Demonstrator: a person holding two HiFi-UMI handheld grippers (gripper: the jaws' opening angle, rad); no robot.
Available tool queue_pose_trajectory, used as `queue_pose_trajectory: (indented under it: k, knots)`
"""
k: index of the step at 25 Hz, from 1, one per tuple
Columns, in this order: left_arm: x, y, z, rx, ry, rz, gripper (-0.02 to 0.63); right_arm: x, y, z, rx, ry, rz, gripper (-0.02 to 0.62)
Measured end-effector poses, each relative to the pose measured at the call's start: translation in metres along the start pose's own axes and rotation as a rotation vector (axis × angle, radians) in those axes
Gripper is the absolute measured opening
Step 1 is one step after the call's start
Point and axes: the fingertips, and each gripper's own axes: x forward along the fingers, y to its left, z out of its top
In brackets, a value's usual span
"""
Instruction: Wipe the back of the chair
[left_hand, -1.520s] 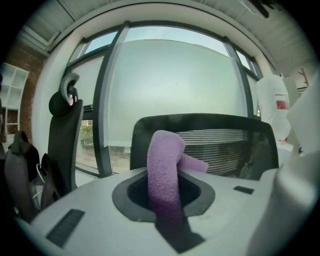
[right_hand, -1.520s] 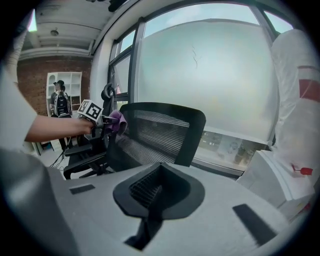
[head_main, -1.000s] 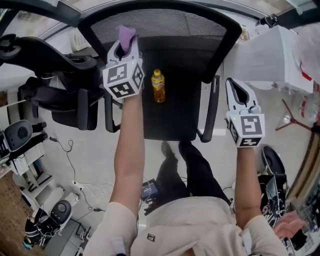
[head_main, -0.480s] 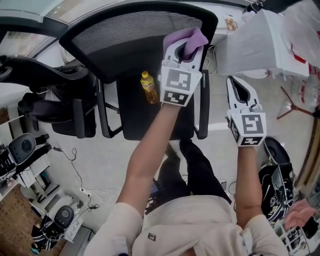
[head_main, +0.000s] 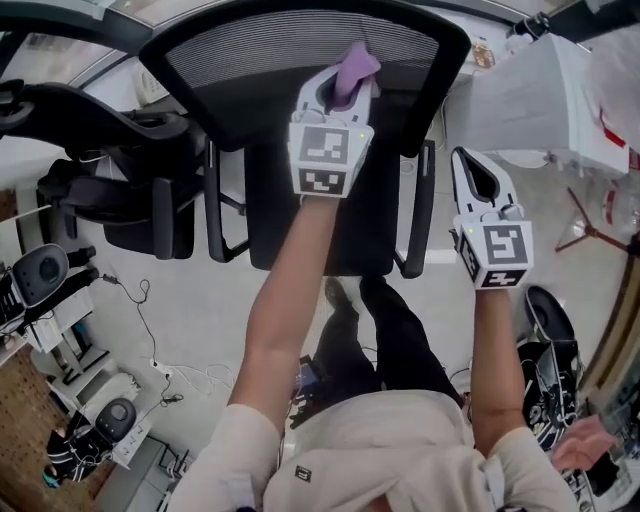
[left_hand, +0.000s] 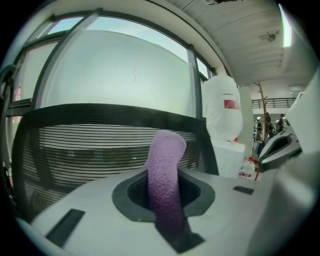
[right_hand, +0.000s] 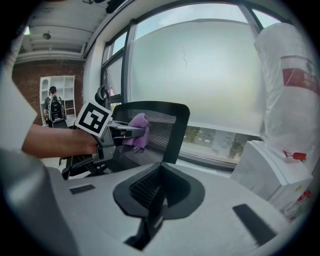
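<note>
Mesh chair back (head_main: 250, 55) fills the top of the head view; the seat (head_main: 375, 220) below is partly hidden by the left forearm (head_main: 285, 290). Purple cloth (head_main: 357, 62) is pinched between the 2 jaws of the left gripper (head_main: 342, 88), at the back's upper right part. Contact with the mesh is unreadable from above, but the right gripper view shows the cloth against the mesh face. The left gripper view gives only the cloth roll upright before the mesh. Right gripper (head_main: 480, 185) sits just beside the armrest (head_main: 424, 215), jaws pressed together, nothing in them. White wrapped bulk (head_main: 540, 95) at right, cut off.
</note>
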Motion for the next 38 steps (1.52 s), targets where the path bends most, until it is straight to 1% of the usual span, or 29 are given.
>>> queue_pose_trajectory:
  k: [3,7,9,11,14,16,19,22,25,29,31,33,35,38]
  knots:
    - [-0.026,0.062,-0.013,-0.029,0.024,0.112,0.075,0.017,0.019,0.009,-0.014,-0.011,0.039,-0.005]
    - [-0.076,0.15,-0.038,-0.079,0.061,0.301,0.075,0.039,0.049,0.023,-0.033,-0.03,0.098,-0.005]
    - [-0.101,0.186,-0.052,-0.115,0.074,0.384,0.075,0.046,0.063,0.03,-0.048,-0.039,0.127,-0.005]
    - [-0.119,0.207,-0.057,-0.14,0.077,0.435,0.075,0.05,0.074,0.034,-0.061,-0.043,0.147,-0.005]
    - [-0.124,0.213,-0.052,-0.14,0.067,0.446,0.075,0.05,0.078,0.034,-0.071,-0.038,0.157,-0.005]
    - [-0.117,0.205,-0.048,-0.129,0.064,0.426,0.075,0.048,0.077,0.032,-0.071,-0.032,0.154,-0.005]
    - [-0.096,0.183,-0.045,-0.118,0.061,0.373,0.075,0.045,0.069,0.026,-0.063,-0.028,0.136,-0.005]
    - [-0.066,0.141,-0.038,-0.111,0.05,0.288,0.075,0.039,0.054,0.019,-0.046,-0.022,0.106,-0.005]
    - [-0.03,0.074,-0.025,-0.097,0.027,0.154,0.075,0.03,0.036,0.009,-0.026,-0.013,0.073,-0.005]
    - [0.017,-0.043,-0.014,-0.014,0.02,-0.072,0.075,0.016,0.013,-0.006,0.002,0.001,0.028,-0.005]
    - [0.028,-0.084,-0.009,0.003,0.018,-0.141,0.075,0.009,0.002,-0.01,0.013,0.003,0.008,-0.005]
    - [0.032,-0.096,-0.007,-0.01,0.011,-0.157,0.075,0.003,-0.007,-0.013,0.021,0.004,-0.007,-0.005]
    - [0.03,-0.092,-0.008,-0.021,0.008,-0.153,0.075,-0.002,-0.012,-0.016,0.027,0.008,-0.017,-0.005]
    - [0.026,-0.078,-0.01,-0.011,0.017,-0.134,0.074,-0.004,-0.011,-0.018,0.036,0.006,-0.021,-0.005]
